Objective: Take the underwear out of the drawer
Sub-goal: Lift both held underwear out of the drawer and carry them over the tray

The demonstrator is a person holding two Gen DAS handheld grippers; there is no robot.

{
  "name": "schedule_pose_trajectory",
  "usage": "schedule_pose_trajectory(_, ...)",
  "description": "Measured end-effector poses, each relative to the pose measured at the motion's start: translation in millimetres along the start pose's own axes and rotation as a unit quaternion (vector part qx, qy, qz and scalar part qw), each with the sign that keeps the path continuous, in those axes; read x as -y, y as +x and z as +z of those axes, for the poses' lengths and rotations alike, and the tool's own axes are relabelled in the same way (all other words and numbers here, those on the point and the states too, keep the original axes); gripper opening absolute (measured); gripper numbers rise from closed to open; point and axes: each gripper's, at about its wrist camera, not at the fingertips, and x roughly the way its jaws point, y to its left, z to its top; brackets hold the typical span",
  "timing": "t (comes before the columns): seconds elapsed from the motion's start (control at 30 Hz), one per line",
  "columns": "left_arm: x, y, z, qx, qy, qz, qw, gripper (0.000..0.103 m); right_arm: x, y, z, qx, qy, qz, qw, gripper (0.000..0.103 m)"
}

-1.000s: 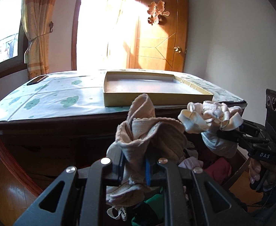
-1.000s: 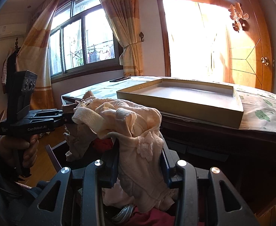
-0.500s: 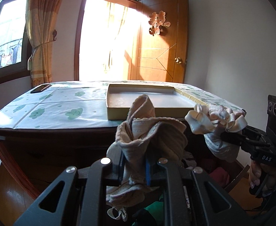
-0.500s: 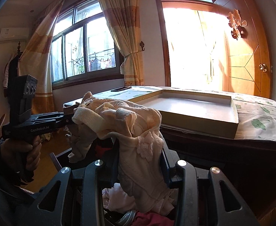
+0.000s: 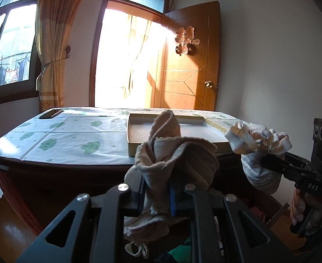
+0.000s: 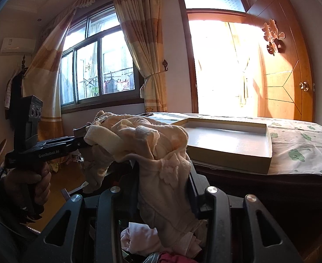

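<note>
My left gripper (image 5: 158,188) is shut on a bunched tan piece of underwear (image 5: 174,157), held up in front of the table edge. My right gripper (image 6: 163,182) is shut on a cream-pink lacy piece of underwear (image 6: 152,144) that drapes over and between its fingers. Each wrist view shows the other gripper beside it: the right gripper (image 5: 265,160) with its cream bundle (image 5: 257,140), and the left gripper (image 6: 81,141) with its tan piece (image 6: 95,171). Below both lies the open drawer, with loose clothes (image 6: 139,239) in it.
A dark wooden table under a green-printed cloth (image 5: 68,140) stands just ahead. On it sit a shallow yellow box (image 6: 231,157) and a dark phone (image 5: 51,113). A hand (image 5: 301,206) grips the right handle. Behind are a wooden door (image 5: 187,65), curtains and windows.
Both views have tilted upward, so the table sits lower in them and less of the drawer shows. The left gripper has risen slightly with its garment. Both grips are unchanged.
</note>
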Motion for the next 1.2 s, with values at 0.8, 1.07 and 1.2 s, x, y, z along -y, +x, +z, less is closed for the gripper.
schedule_pose_trajectory(0.8,9,26,41,-0.001,0.017,-0.019,0.9997,0.014,11,11,25,-0.011,0.012,-0.009,1.0,0.04)
schedule_pose_trajectory(1.07,10,43,65,-0.002,0.031,-0.02,0.9993,0.014,27,20,46,-0.023,0.032,-0.015,0.999,0.04)
schedule_pose_trajectory(1.2,12,56,78,-0.006,0.036,-0.024,0.9991,0.014,39,28,55,-0.032,0.043,-0.023,0.998,0.04)
